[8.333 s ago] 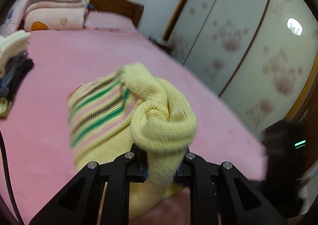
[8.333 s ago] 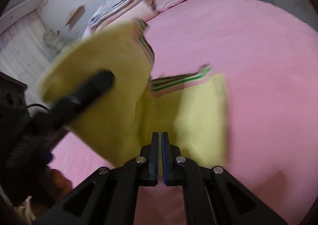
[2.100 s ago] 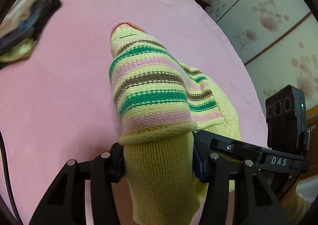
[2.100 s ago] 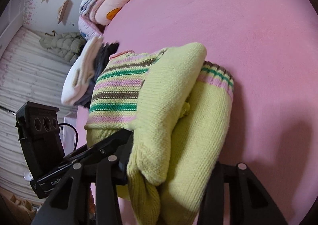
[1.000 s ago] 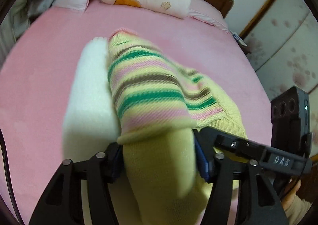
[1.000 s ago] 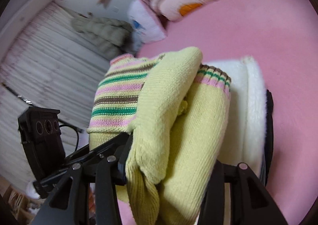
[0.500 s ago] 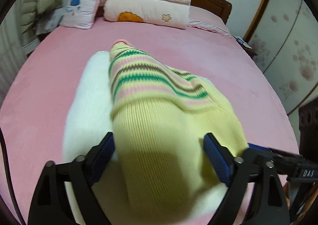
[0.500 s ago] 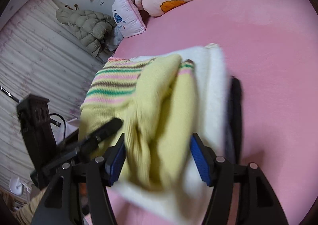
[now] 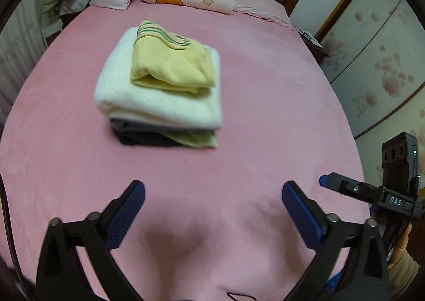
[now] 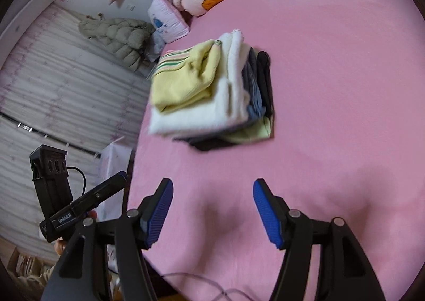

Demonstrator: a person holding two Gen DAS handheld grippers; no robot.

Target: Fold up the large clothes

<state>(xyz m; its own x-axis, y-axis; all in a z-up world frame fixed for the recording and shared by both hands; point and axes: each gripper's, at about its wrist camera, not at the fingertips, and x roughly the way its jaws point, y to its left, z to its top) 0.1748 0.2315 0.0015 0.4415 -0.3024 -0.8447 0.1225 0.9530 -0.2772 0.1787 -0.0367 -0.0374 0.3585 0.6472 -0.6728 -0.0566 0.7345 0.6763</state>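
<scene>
Yellow sweater [image 9: 172,64] sits folded atop the stack [image 9: 159,104] on the bed [image 9: 265,115]; left claw [image 9: 213,205] and right claw [image 10: 212,208] both gape wide, empty, clear of it.

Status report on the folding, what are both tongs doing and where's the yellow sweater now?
Left tongs open, empty. Right tongs open, empty. Yellow sweater folded, resting atop white garment on stack. Nothing in the way on pink bed.
</scene>
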